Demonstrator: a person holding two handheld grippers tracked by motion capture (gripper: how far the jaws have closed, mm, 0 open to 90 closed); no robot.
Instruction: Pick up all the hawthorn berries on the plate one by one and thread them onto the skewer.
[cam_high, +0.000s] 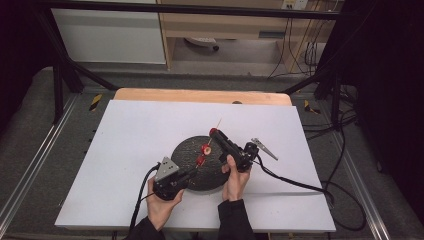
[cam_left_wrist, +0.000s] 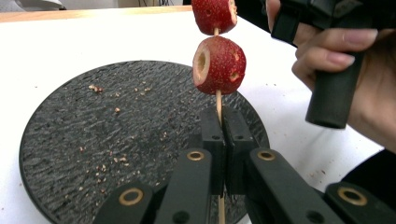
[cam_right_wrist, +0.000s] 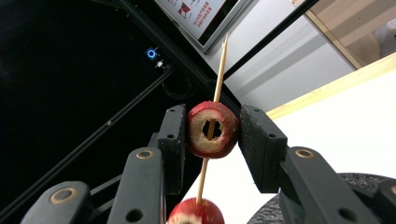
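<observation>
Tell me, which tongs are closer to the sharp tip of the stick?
The right tongs. They squeeze the top red fruit, just below the stick's pointed tip. The left tongs pinch the stick's other end, beneath two more fruits and above the black plate.

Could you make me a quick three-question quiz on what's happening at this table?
1. True or false: the left tool is shut on the wooden skewer.
2. What does the right tool grip? A) the dark round plate B) a cored red fruit C) a cable
3. How many red fruits can be counted along the skewer in the high view?

Key:
1. True; its jaws pinch the stick below the fruit.
2. B; the red fruit sits between its pads with the skewer through its hole, above the plate.
3. Three.
</observation>
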